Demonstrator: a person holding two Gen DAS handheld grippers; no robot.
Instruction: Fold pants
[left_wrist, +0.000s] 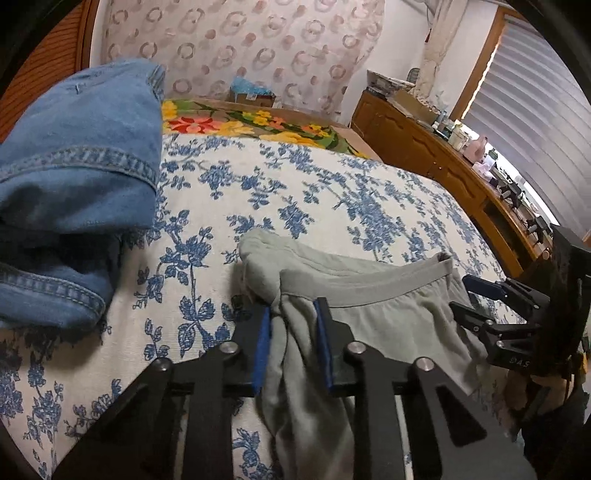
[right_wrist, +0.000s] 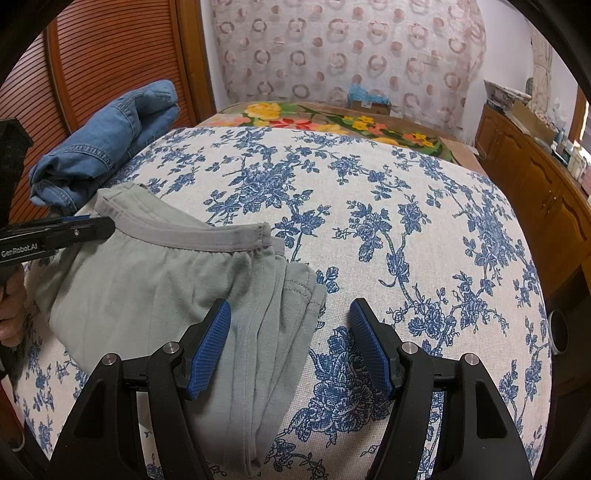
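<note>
Grey-green pants (right_wrist: 155, 288) lie on the blue-flowered bed cover (right_wrist: 369, 221), with the elastic waistband (right_wrist: 184, 230) toward the far side. My left gripper (left_wrist: 293, 317) is shut on a bunched fold of the pants (left_wrist: 303, 369) near the waistband's left end; it also shows in the right wrist view (right_wrist: 92, 225). My right gripper (right_wrist: 290, 314) is open over the pants' right edge, one pad (right_wrist: 208, 347) above the cloth, the other above the cover. It also shows in the left wrist view (left_wrist: 463, 291).
Folded blue jeans (left_wrist: 70, 192) lie at the bed's left edge (right_wrist: 107, 144). A flowered blanket (right_wrist: 332, 122) lies at the far end. A wooden dresser (right_wrist: 535, 192) stands to the right. A slatted wooden door (right_wrist: 110, 55) is behind the jeans.
</note>
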